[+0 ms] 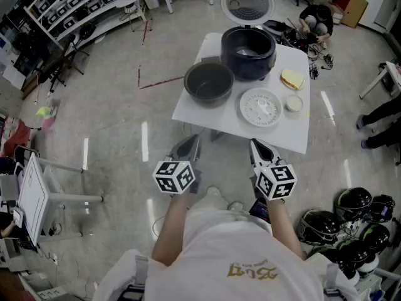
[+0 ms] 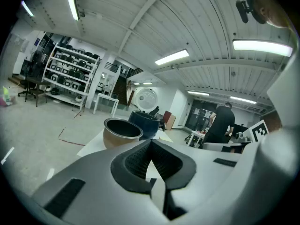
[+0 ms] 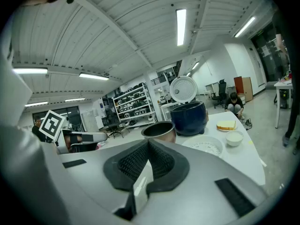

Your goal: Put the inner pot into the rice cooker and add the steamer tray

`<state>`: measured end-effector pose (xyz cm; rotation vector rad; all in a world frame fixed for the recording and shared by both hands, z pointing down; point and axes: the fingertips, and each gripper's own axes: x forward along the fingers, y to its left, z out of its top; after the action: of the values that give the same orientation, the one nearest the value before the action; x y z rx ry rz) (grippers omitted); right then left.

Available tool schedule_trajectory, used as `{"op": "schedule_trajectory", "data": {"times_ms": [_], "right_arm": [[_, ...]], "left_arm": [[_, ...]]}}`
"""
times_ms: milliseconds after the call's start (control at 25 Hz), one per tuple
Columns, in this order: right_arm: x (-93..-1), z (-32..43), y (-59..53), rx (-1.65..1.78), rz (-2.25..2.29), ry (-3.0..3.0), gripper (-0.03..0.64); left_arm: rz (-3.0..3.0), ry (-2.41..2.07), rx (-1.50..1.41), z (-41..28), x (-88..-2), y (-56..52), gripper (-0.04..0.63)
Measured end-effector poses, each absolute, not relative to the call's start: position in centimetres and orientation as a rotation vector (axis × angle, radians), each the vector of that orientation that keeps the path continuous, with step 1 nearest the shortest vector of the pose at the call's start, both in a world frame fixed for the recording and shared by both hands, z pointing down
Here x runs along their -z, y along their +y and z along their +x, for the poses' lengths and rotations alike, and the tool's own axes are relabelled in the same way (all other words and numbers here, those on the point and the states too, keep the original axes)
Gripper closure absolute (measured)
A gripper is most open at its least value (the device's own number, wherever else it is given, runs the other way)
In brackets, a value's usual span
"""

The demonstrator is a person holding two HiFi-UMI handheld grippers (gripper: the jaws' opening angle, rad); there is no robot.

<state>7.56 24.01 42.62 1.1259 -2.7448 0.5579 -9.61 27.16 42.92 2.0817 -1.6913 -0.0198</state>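
A dark, empty inner pot (image 1: 208, 82) stands on the white table (image 1: 188, 113), left of the dark blue rice cooker (image 1: 249, 52), whose round lid (image 1: 247, 3) is swung open behind it. The white perforated steamer tray (image 1: 260, 107) lies flat in front of the cooker. My left gripper (image 1: 191, 144) and right gripper (image 1: 258, 148) hover side by side short of the table's near edge, both shut and holding nothing. In the left gripper view the pot (image 2: 122, 131) and cooker (image 2: 145, 122) sit beyond the closed jaws. The right gripper view shows the pot (image 3: 159, 131), cooker (image 3: 189, 118) and tray (image 3: 204, 146).
A yellow sponge (image 1: 292, 79) and a small white bowl (image 1: 294, 103) lie on the table's right side. A person (image 1: 316, 21) crouches behind the table. Several helmets (image 1: 354, 224) lie on the floor at right, a white stand (image 1: 37, 193) at left, shelves (image 1: 75, 11) far left.
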Motion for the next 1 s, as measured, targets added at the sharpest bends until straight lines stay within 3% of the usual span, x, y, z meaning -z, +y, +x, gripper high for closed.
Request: {"op": "schedule_trajectory", "data": {"times_ms": [320, 440, 480, 560, 600, 1000], "right_arm": [[-43.2, 8.6, 23.3, -0.585, 1.148, -2.743, 0.607], [-42.2, 9.0, 23.2, -0.6, 1.136, -2.828, 0.607], [-42.0, 9.1, 23.2, -0.627, 1.121, -2.854, 0.606], [-41.7, 9.1, 23.0, -0.702, 1.083, -2.879, 0.454], [-41.6, 9.0, 22.8, -0.727, 1.073, -2.879, 0.431], [-43.6, 9.4, 16.7, -0.782, 1.112, -2.787, 0.443]], "left_arm": [[2.1, -1.711, 0.004, -9.3, -42.7, 26.3, 0.578], [2.026, -1.734, 0.183, -10.1, -42.4, 26.3, 0.577], [1.992, -1.721, 0.272, -10.4, -42.3, 26.4, 0.559], [1.932, -1.686, 0.383, -11.3, -42.4, 26.5, 0.368], [1.908, -1.68, 0.397, -11.8, -42.6, 26.5, 0.347], [1.846, -1.716, 0.315, -13.7, -45.4, 23.0, 0.336]]}}
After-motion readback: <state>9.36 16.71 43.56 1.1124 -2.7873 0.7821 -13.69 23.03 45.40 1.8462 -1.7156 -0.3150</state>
